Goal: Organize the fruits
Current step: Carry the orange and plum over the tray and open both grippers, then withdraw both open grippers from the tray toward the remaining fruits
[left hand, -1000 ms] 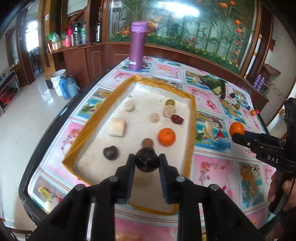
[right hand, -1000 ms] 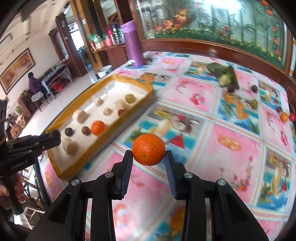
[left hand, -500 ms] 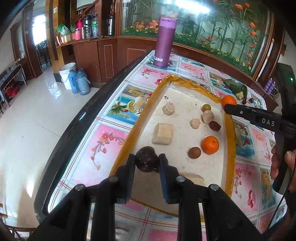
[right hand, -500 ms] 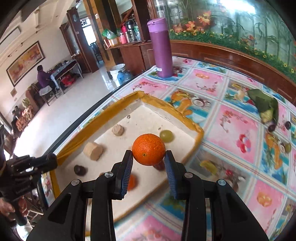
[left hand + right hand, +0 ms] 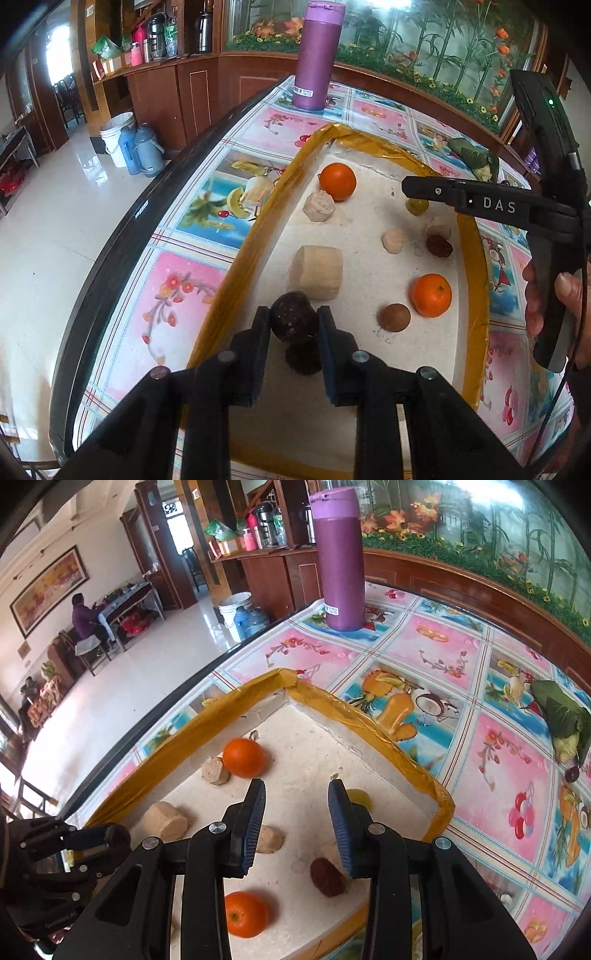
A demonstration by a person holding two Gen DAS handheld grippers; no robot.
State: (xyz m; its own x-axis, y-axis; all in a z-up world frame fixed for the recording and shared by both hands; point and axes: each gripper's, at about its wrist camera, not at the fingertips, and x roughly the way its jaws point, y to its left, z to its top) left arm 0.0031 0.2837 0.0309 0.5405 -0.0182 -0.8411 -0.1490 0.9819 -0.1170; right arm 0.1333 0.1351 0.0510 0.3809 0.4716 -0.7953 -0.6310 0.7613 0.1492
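Observation:
A shallow white tray with a yellow taped rim (image 5: 236,266) (image 5: 354,716) lies on the table. My left gripper (image 5: 293,325) is shut on a dark brown round fruit (image 5: 293,319), just above the tray's near left part and over another dark fruit (image 5: 303,360). My right gripper (image 5: 297,812) is open and empty above the tray's middle. An orange (image 5: 243,757) (image 5: 337,181) lies free in the tray's far corner. A second orange (image 5: 431,294) (image 5: 245,914), a green grape (image 5: 416,206), a red date (image 5: 327,877) and beige chunks (image 5: 316,272) also lie in the tray.
A tall purple flask (image 5: 316,55) (image 5: 341,557) stands beyond the tray. A green leaf bundle (image 5: 563,716) and small fruits lie on the patterned tablecloth at right. The table's dark edge (image 5: 122,229) runs along the left, floor below.
My right gripper has opened and let go of the orange, which now lies in the tray's far corner. My left gripper has come closer to the tray, still holding the dark fruit.

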